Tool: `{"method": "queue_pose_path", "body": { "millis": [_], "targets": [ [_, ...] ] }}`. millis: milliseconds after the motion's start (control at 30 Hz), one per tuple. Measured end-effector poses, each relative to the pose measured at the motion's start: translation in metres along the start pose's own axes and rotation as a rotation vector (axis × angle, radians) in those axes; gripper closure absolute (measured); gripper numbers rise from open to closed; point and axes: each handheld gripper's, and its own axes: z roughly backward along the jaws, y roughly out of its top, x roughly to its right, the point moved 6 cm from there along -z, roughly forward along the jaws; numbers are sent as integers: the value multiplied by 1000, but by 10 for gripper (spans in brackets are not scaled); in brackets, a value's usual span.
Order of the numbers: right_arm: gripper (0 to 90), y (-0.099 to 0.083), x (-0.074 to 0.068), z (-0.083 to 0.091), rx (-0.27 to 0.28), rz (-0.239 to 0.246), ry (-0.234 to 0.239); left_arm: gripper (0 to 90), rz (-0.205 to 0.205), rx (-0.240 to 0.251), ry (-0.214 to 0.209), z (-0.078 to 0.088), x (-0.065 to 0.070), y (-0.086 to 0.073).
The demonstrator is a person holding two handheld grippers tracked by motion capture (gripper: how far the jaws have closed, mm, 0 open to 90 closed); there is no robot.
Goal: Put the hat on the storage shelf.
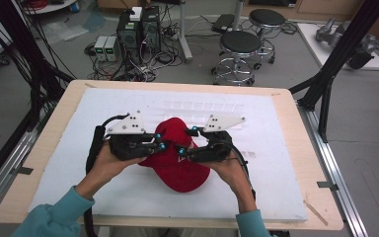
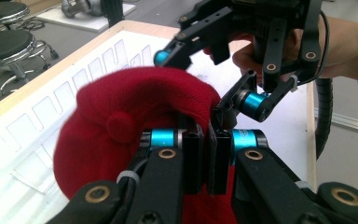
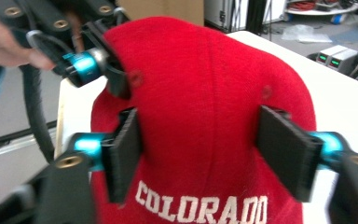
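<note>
The left gripper (image 2: 205, 158) is pinching a fold of the red cap (image 2: 121, 126) above the tabletop (image 1: 128, 192), steadying it while the right gripper (image 3: 214, 149), jaws spread, is straddling the crown, likely for a second grip

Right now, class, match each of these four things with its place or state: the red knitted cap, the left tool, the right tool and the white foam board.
Things:
1. red knitted cap
2. left tool
3. right tool
4. white foam board

Places or states:
A. pads either side of the cap's front, above the lettering
B. covers the wooden tabletop
C. clamped on a fold of the cap
D. between both tools, over the board

Pairs: 1-D, 2-C, 3-A, 4-B
</note>
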Motion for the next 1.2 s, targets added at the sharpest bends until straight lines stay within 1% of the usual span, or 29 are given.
{"method": "queue_pose_path", "body": {
  "millis": [33,67,100,133,167,200,233,267,300,333,367,400,467,533,567,600,633,667,700,733,767,800,867,900,967,1000,1033,1100,1200],
  "targets": [
    [392,0,0,0,0,0,0,868,2,1,0,0,0,0],
    [467,0,-2,0,-2,10,9,868,-2,-6,3,0,0,0],
    [467,0,-2,0,-2,10,9,868,0,-4,3,0,0,0],
    [498,0,-3,1,-7,16,8,868,-7,-11,5,0,-1,-1],
    [576,0,-5,0,-16,32,15,868,-9,-13,6,0,-1,-1],
    [607,0,-5,0,-17,32,14,868,-9,-15,7,0,-1,-1],
    [607,0,-5,0,-17,32,14,868,-9,-16,10,0,-1,-1],
    [713,0,-7,-1,-21,37,22,868,-11,-17,15,0,-1,-2],
    [739,0,-8,-1,-23,42,24,867,-3,-11,19,0,-2,-2],
    [776,1,-9,-1,-21,57,19,867,-3,-11,19,0,-2,-2],
    [776,1,-9,-1,-21,57,19,867,-2,-13,18,1,-4,-2],
    [838,1,-11,-2,-23,71,19,866,7,-6,19,0,-4,-2],
    [852,2,-12,-2,-23,67,21,864,11,-3,18,1,-5,-2],
    [866,2,-12,-2,-24,56,30,833,15,-6,13,1,-5,-3],
    [866,2,-12,-2,-24,56,30,833,26,-1,11,1,-6,-3],
    [869,2,-12,-1,-28,50,23,711,45,11,-5,2,-6,-3],
    [869,2,-12,-1,-28,50,23,711,54,17,-24,2,-6,-3],
    [870,2,-11,-1,-26,46,24,651,73,27,-37,2,-6,-3],
    [870,2,-11,-1,-22,45,16,443,90,28,-34,1,-7,-3],
    [870,2,-10,-1,-23,45,13,356,106,30,-35,0,-7,-3],
    [870,2,-10,-1,-23,45,13,356,129,29,-34,0,-8,-3],
    [869,1,-9,-1,-34,43,-2,227,147,45,-15,1,-10,-3],
    [870,1,-8,0,-28,43,-10,164,152,47,-13,2,-12,-3],
    [870,1,-7,0,-21,42,-12,157,165,53,-12,3,-13,-3],
    [869,1,-6,2,-18,36,-16,141,178,66,-1,6,-16,-4],
    [869,1,-5,2,-16,31,-22,140,186,70,-5,7,-16,-4],
    [869,1,-5,2,-16,31,-22,140,195,72,0,8,-17,-4],
    [869,2,-4,4,-8,27,-31,141,197,82,3,11,-17,-5],
    [869,3,-2,6,2,26,-51,143,192,81,6,14,-17,-7]
  ]
}}
